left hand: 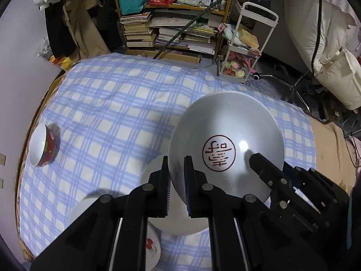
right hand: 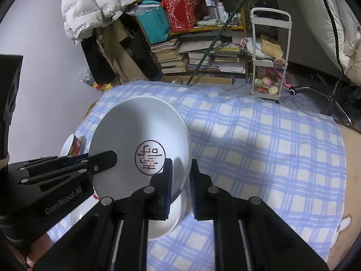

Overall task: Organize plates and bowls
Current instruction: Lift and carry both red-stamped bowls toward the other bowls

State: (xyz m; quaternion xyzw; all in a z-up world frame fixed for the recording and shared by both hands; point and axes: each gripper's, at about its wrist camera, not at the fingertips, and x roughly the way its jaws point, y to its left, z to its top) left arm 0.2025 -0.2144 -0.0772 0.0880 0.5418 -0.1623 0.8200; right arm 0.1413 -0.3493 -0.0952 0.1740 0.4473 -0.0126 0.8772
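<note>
A large white bowl [left hand: 225, 122] with a red round seal mark inside is held tilted above the blue checked cloth [left hand: 108, 103]. My left gripper [left hand: 177, 180] is shut on its left rim. My right gripper [right hand: 181, 180] is shut on its right rim; the bowl [right hand: 140, 124] fills the left of the right wrist view. A white dish [left hand: 171, 225] lies under it on the cloth. A small red-patterned bowl [left hand: 44, 144] lies on its side at the far left. A white plate with a red print [left hand: 153, 246] sits near the left gripper.
The cloth [right hand: 259, 140] covers a table with a brown border [right hand: 352, 158] at the right. Beyond it stand a bookshelf with stacked books [left hand: 140, 31], a white trolley [right hand: 268, 63] and hanging coats [right hand: 90, 6].
</note>
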